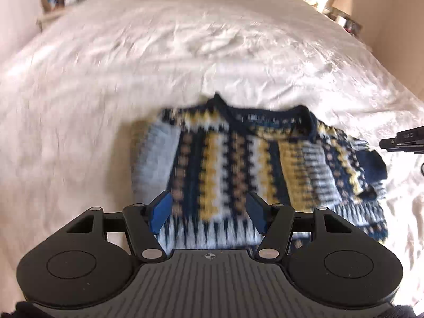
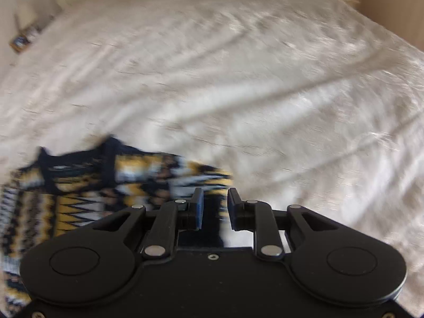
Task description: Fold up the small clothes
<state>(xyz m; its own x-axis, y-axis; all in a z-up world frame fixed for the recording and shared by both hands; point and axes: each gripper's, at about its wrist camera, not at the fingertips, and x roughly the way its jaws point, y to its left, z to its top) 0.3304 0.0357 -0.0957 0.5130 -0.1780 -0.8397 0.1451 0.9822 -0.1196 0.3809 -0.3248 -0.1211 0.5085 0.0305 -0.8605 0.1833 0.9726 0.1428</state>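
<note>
A small knitted sweater [image 1: 238, 164] in navy, yellow, white and tan lies on a bed [image 1: 159, 61] covered with a rumpled white spread, toward the bed's near edge and about midway across it. Its navy neckline points toward the far end of the bed, and its hem lies closest to the near edge. On its right side the knit is bunched and doubled over itself — a sleeve folded onto the body, as far as the blur allows.

The left gripper [image 1: 208, 212] hangs above the hem with its blue-padded jaws spread wide; nothing sits between the pads, and they are clear of the knit.

The right gripper [image 2: 215, 208] is down at the sweater's right edge, where the pattern meets the white spread. Its jaws stand parted with a gap between them; knit shows beneath that gap, but the pads do not press on it. Its black tip also pokes in at the right edge of the left wrist view.
</note>
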